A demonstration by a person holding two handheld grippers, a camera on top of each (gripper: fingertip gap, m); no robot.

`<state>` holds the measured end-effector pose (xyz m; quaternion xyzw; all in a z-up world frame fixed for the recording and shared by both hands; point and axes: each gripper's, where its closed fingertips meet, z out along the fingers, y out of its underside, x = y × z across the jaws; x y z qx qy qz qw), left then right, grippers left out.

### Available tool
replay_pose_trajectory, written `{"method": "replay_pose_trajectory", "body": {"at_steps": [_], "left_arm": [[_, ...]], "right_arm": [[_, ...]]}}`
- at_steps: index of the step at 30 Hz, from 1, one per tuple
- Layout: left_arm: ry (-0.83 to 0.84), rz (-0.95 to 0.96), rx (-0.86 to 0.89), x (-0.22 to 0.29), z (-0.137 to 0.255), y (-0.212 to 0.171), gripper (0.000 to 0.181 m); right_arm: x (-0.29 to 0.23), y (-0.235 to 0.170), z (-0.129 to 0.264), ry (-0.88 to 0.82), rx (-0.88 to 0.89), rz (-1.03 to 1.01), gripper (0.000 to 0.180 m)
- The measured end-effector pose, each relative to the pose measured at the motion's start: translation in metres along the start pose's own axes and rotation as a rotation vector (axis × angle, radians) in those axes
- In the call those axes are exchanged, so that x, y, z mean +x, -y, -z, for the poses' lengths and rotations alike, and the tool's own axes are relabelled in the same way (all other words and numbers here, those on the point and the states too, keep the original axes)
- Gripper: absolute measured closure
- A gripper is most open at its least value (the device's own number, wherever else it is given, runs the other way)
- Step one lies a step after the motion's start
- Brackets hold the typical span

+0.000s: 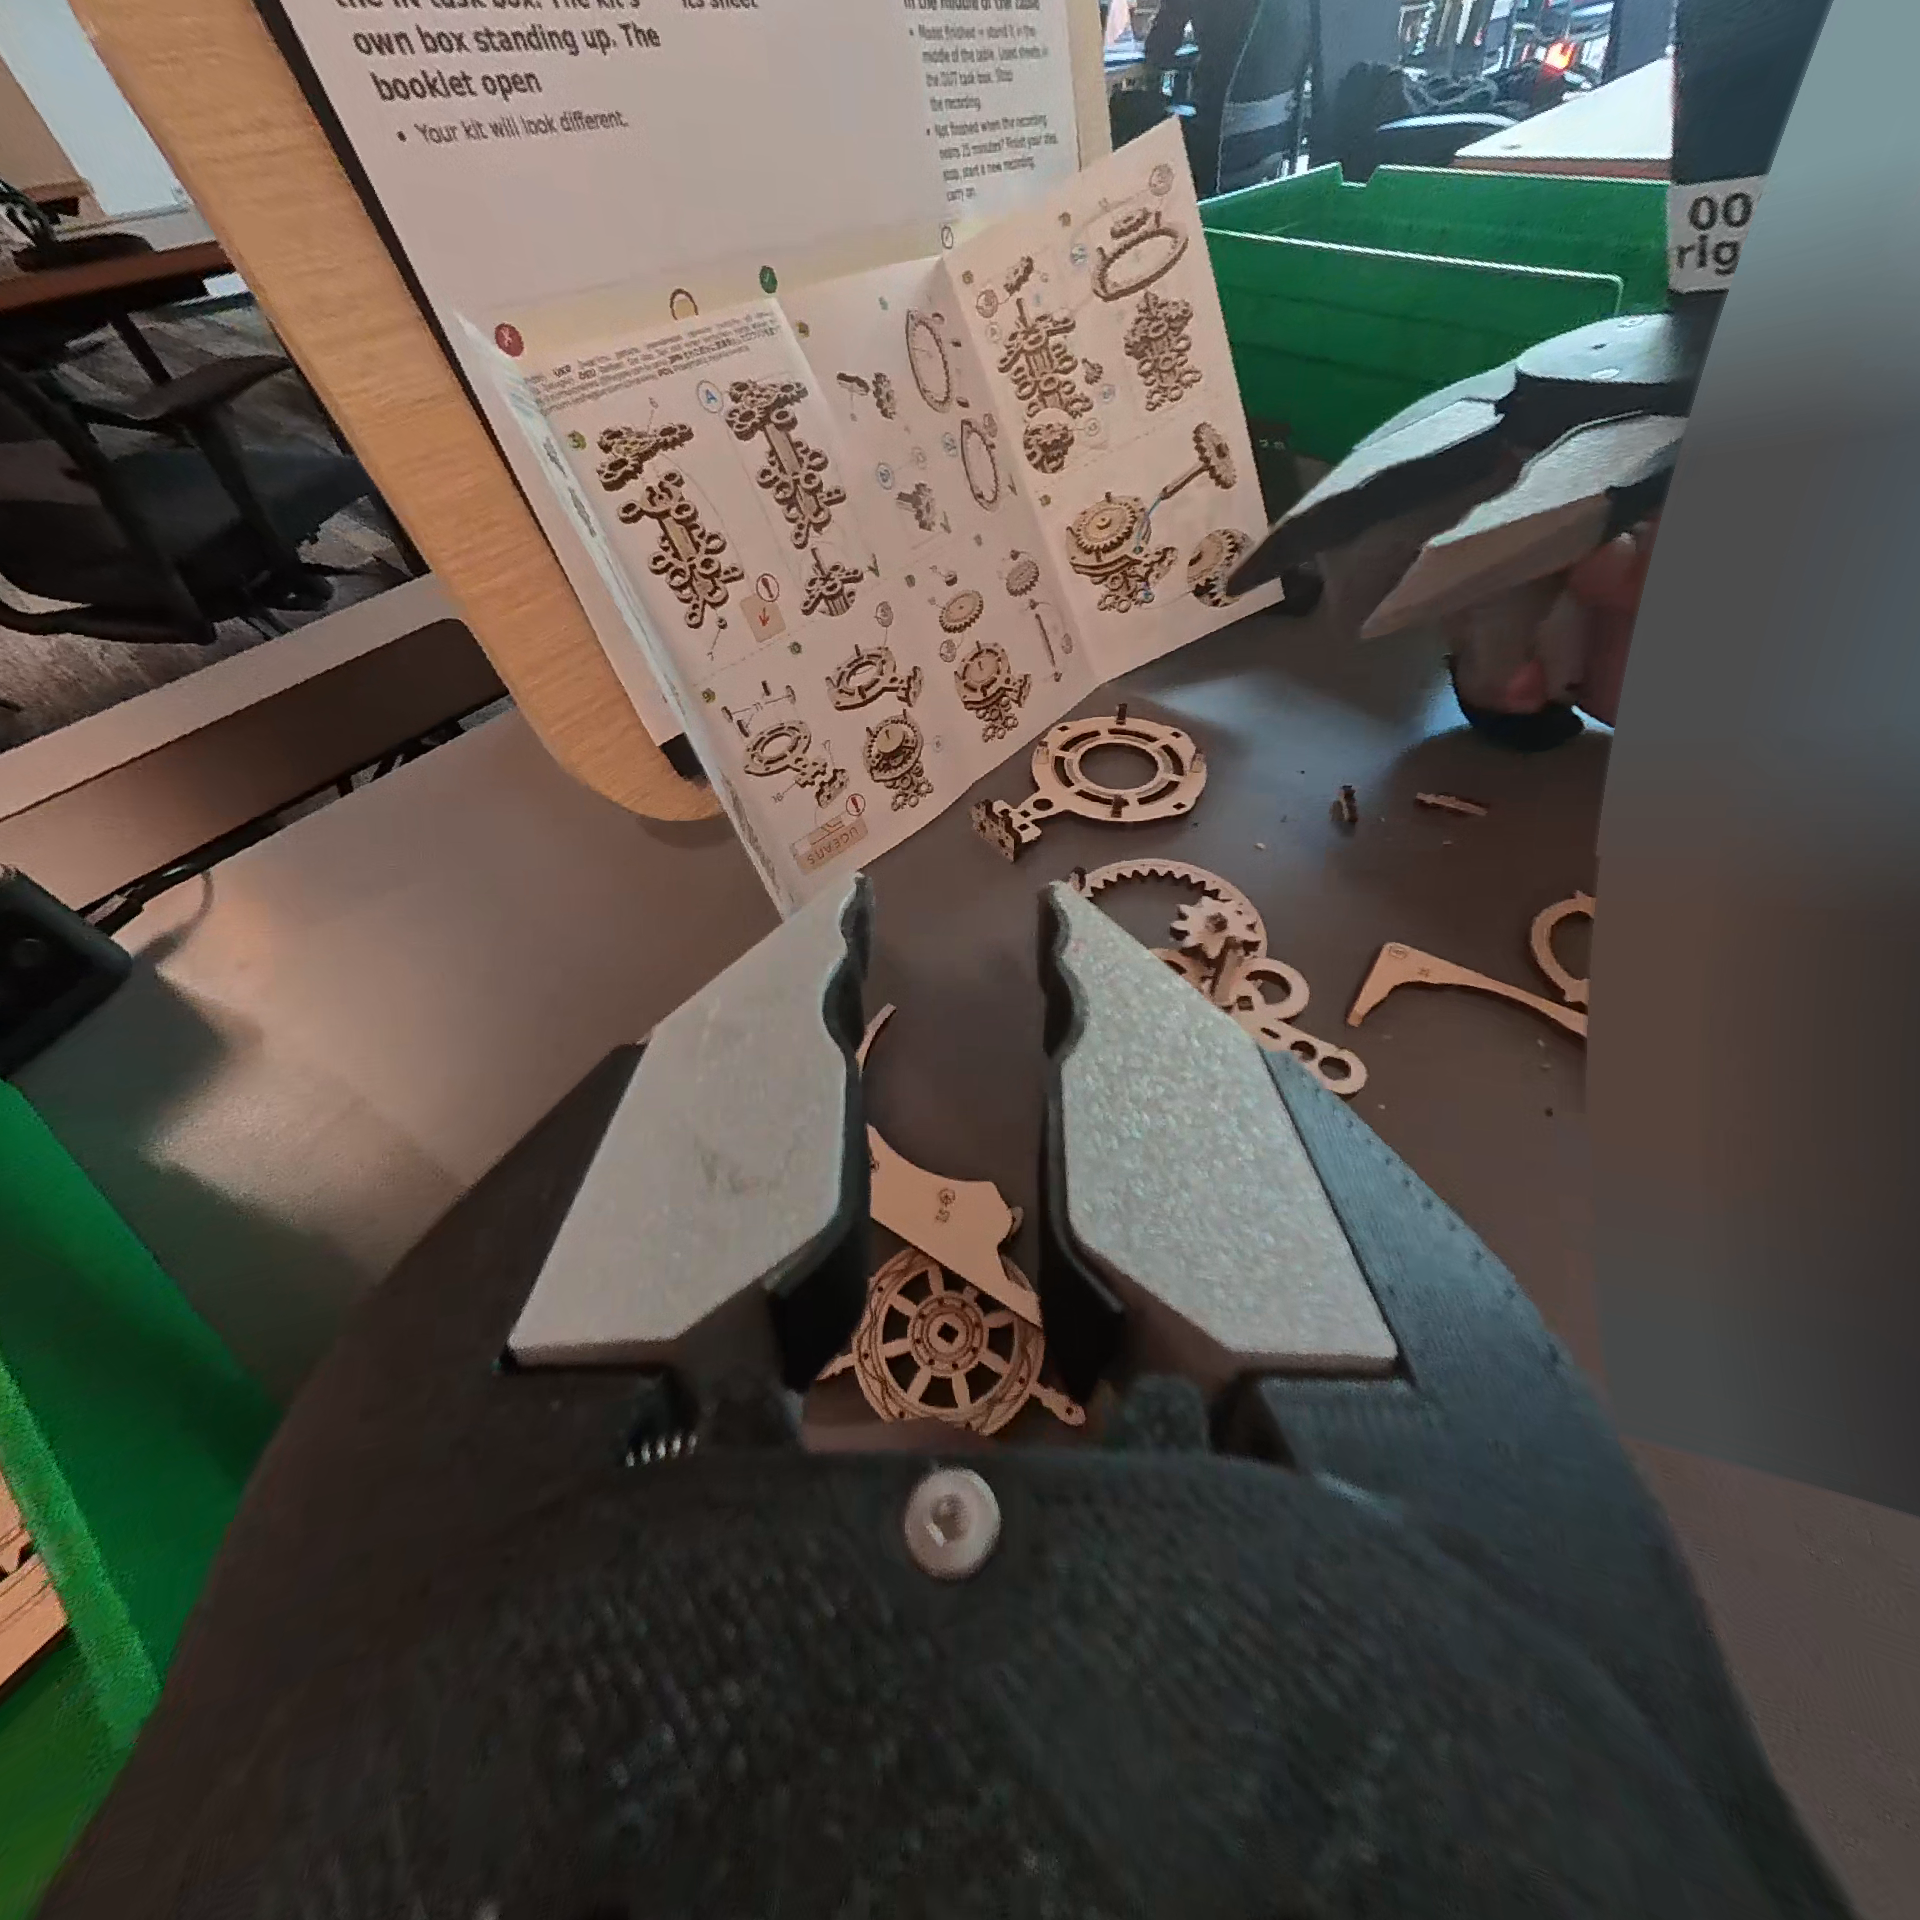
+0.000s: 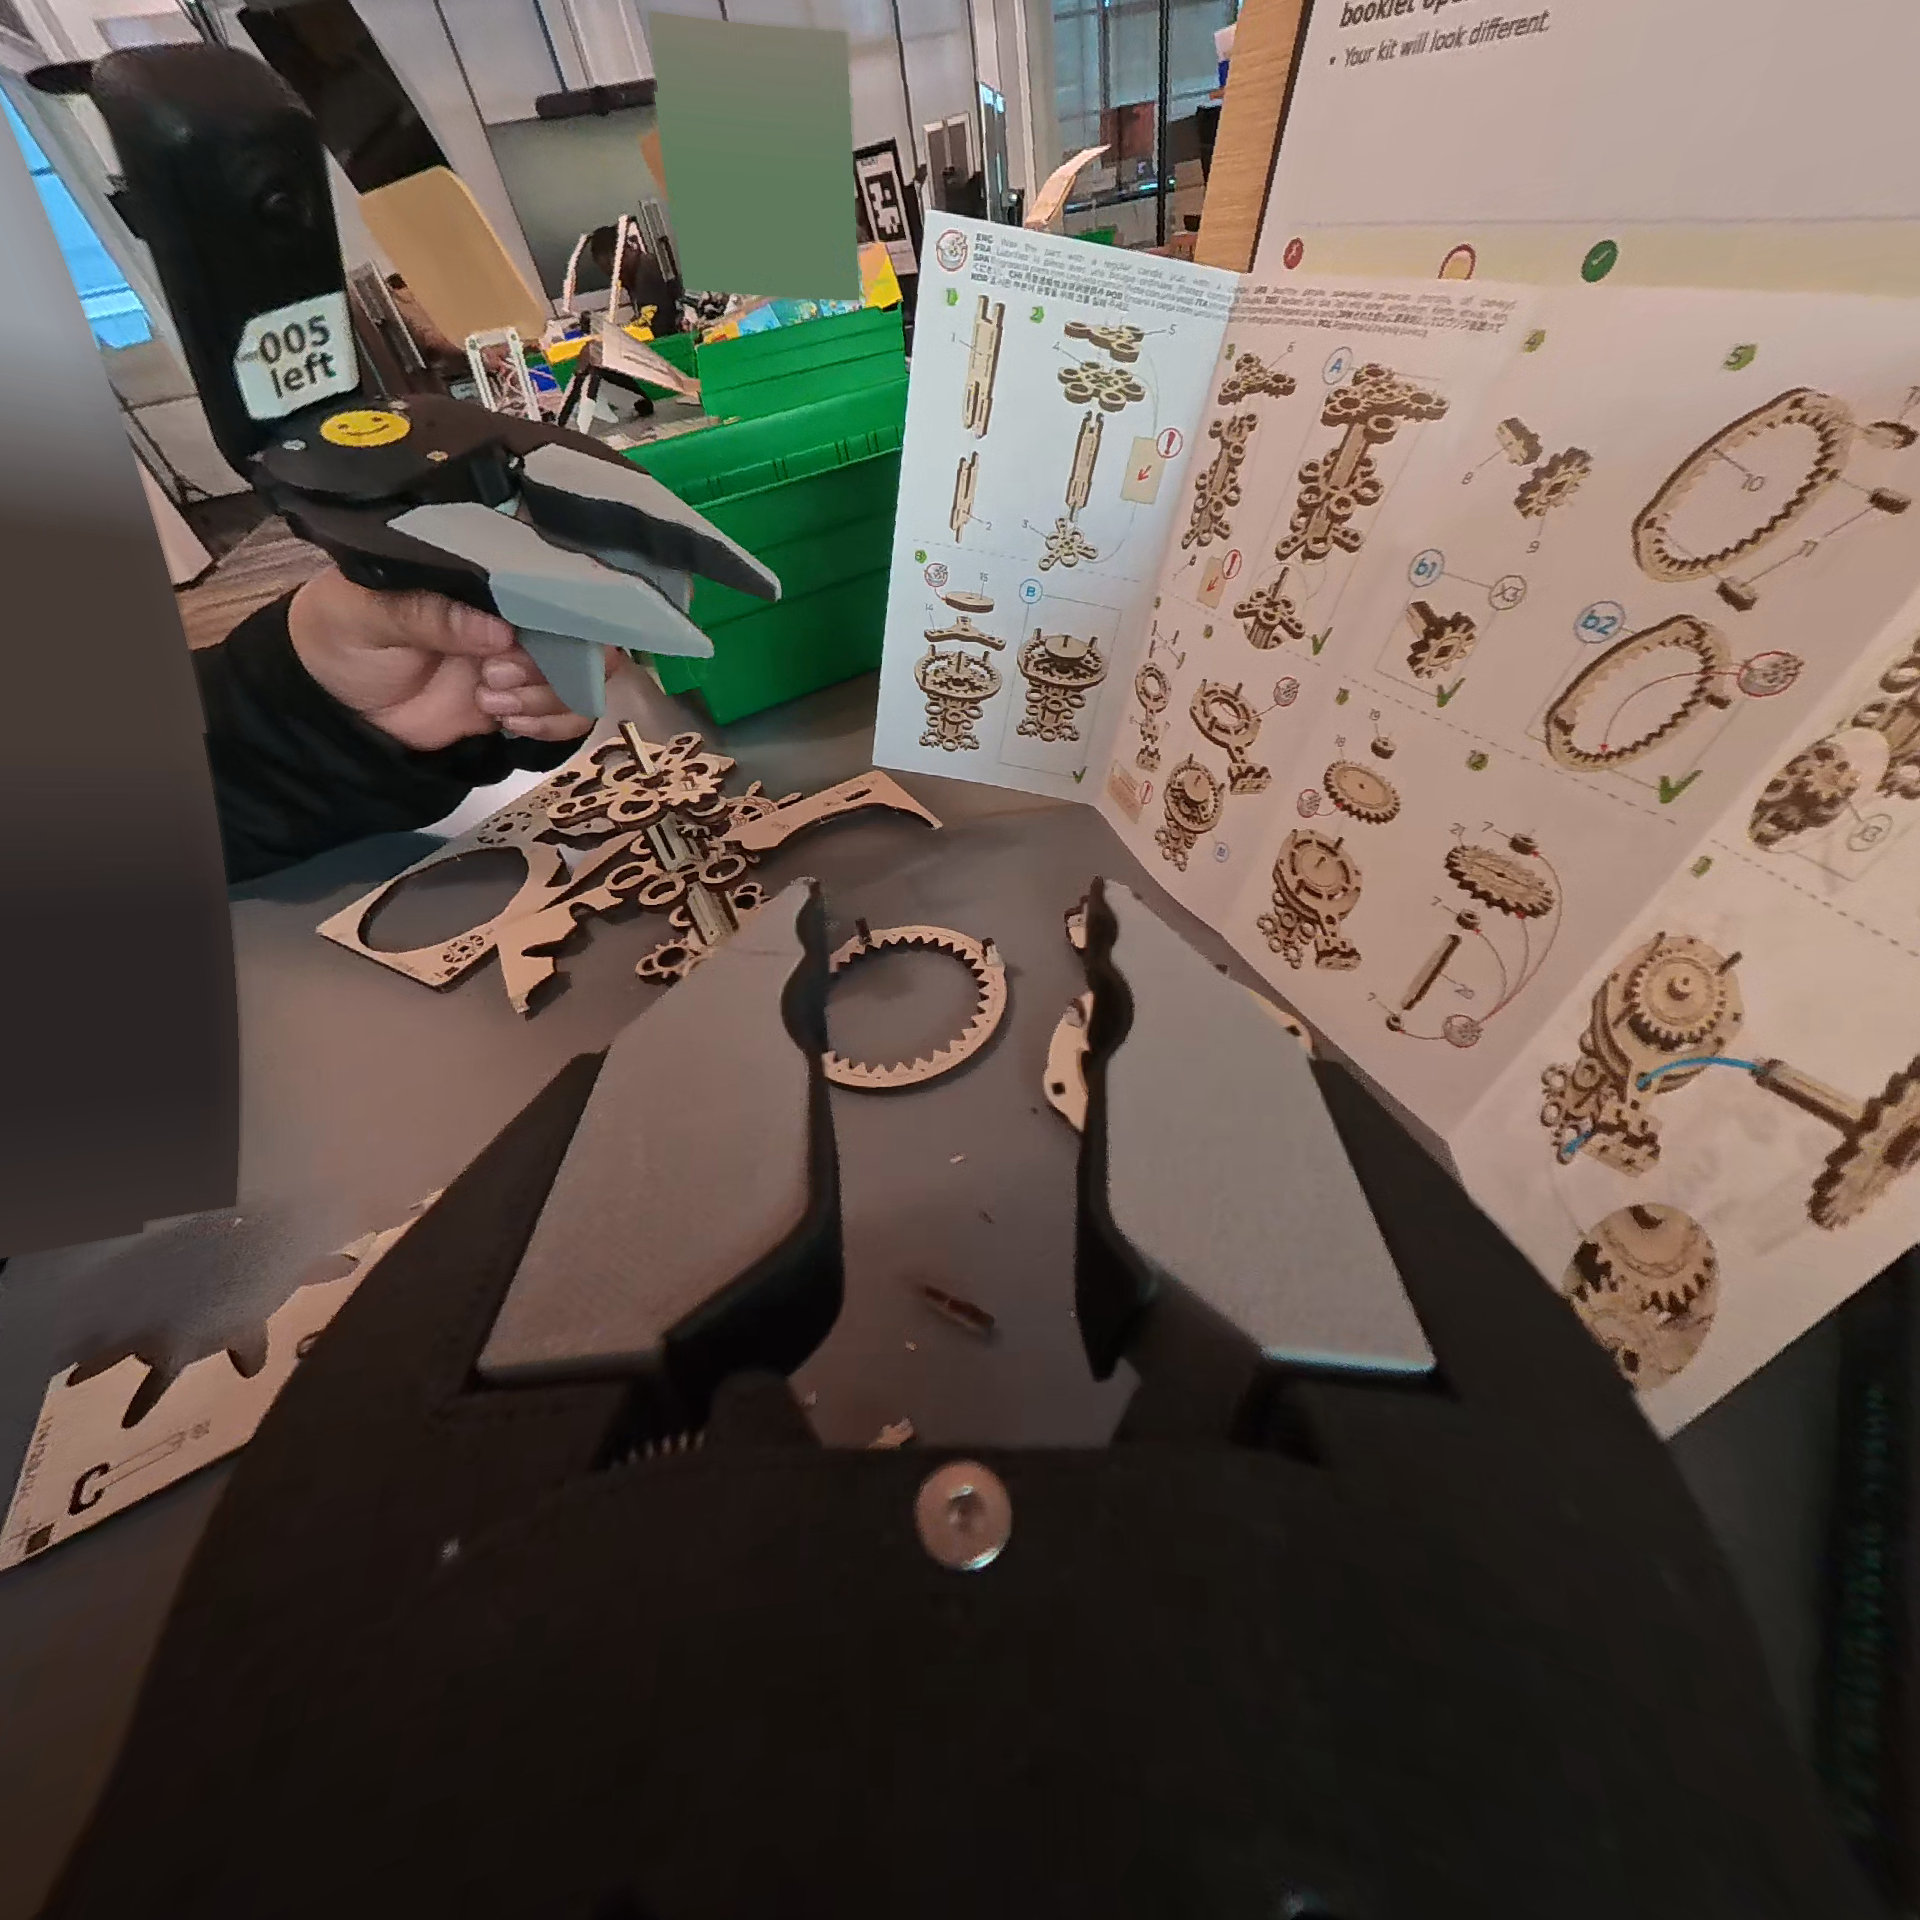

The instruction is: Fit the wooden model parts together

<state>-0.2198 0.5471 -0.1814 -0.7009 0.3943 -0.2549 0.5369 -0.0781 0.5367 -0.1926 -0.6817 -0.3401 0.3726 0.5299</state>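
My left gripper is open and empty, held above the dark table. Under its fingers lie a wooden spoked wheel and a flat offcut. Ahead lie a ring frame with pegs and a toothed ring with a small gear. My right gripper is open and empty, and a loose toothed ring lies on the table between its tips. A stacked wooden assembly with a centre post lies at the left. The left gripper hovers above it.
An open instruction booklet stands against a board at the back. Green bins stand behind it and another at my left. Sheet offcuts, a curved piece and small pegs lie scattered. The tips of one gripper are about 15 centimetres away from the tips of the other. The flat offcut lies some 9 centimetres from my left tips, 20 centimetres from my right tips. Look for it in the right wrist view too. The left tips stand about 9 centimetres off the wooden spoked wheel.
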Motion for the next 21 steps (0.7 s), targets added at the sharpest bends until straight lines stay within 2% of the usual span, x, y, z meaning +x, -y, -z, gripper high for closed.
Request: {"method": "replay_pose_trajectory", "body": {"at_steps": [21], "left_arm": [[-0.047, 0.047, -0.009, 0.0084, -0.0045, -0.0039, 0.154]], "right_arm": [[-0.0066, 0.0002, 0.0005, 0.042, 0.009, -0.046, 0.134]]}}
